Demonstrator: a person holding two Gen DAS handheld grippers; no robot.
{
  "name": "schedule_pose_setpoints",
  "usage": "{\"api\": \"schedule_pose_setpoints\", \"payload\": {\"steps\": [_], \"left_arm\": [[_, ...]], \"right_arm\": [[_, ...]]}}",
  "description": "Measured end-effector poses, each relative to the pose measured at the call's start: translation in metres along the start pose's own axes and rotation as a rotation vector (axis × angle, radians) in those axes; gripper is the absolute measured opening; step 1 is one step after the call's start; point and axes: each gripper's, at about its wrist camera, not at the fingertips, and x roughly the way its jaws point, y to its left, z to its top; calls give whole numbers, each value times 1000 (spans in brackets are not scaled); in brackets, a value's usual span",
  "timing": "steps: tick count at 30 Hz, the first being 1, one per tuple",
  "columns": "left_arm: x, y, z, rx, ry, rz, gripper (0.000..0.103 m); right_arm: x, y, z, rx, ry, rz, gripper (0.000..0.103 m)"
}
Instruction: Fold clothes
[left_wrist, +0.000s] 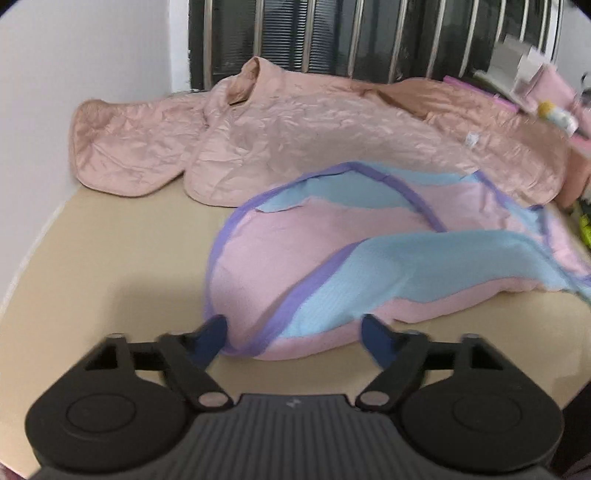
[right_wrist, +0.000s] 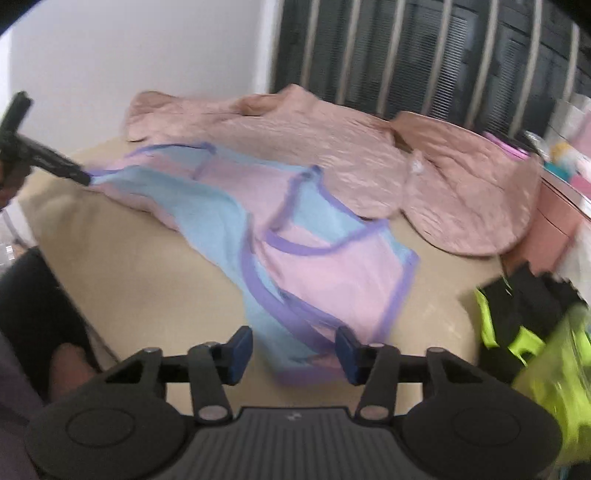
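Two garments on table (left_wrist: 110, 258), pastel top (left_wrist: 295, 266), pink jacket (left_wrist: 295, 140)

green-black item (right_wrist: 535, 332) blurred, cut by right edge; shelf clutter (left_wrist: 546, 96) indistinct

pink-blue top (left_wrist: 332, 251) — purple trim, peach jacket (left_wrist: 295, 129)

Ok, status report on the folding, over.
Both tools open: left and right each straddle an edge of the top, nothing gripped. Top rumpled, unfolded. Jacket lies behind, touching its far edge.
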Motion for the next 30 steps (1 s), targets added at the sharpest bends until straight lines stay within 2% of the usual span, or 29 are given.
{"api": "schedule_pose_setpoints", "payload": {"steps": [1,2,3,4,6,8,11,16,17,18,20,21,22,23,24,27,29,30], "left_arm": [[0,2,-2,-15,-3,3,14],[1,5,-2,-31,-2,30,1],[-1,8,-2,-48,-7,43,2],[-3,11,-2,-64,-11,55,2],[-6,14,-3,-75,-17,73,2],[-10,16,-4,-71,-21,87,2],[-16,19,-5,-65,-28,107,2],[-23,18,-5,-39,-33,137,3],[-23,15,-5,-26,-31,140,5],[-24,13,-5,-18,-34,141,8],[-27,9,-7,-6,-42,143,23],[-29,9,-8,-10,-51,140,35],[-32,9,-10,-16,-60,136,39],[-34,9,-10,-20,-63,135,39],[-34,9,-11,-25,-64,133,40],[-30,7,-11,-37,-60,135,44],[-24,4,-9,-36,-49,135,44],[-22,2,-9,-31,-45,140,40]], "right_arm": [[1,-2,-3,14,-2,-10,41],[3,-3,-4,29,-7,-3,32],[4,-5,-7,47,-9,11,18],[6,-6,-9,61,-10,25,10],[6,-3,-9,47,-3,45,4],[-2,-1,-5,17,36,100,3],[-22,-1,-4,-4,43,154,3],[-17,-18,0,43,11,29,3],[-12,-17,3,46,-9,-12,4],[-8,-16,6,43,-24,-53,10],[-1,-8,9,-4,-20,-103,12],[0,-5,9,-25,-21,-117,21],[-3,-4,9,-27,-30,-122,27],[-8,-4,8,-16,-42,-111,36],[-12,-5,7,-2,-53,-101,38],[-22,-11,2,91,-74,-52,38],[-17,-13,-1,140,-68,-37,37],[-11,-13,-3,154,-51,-40,35]]}}
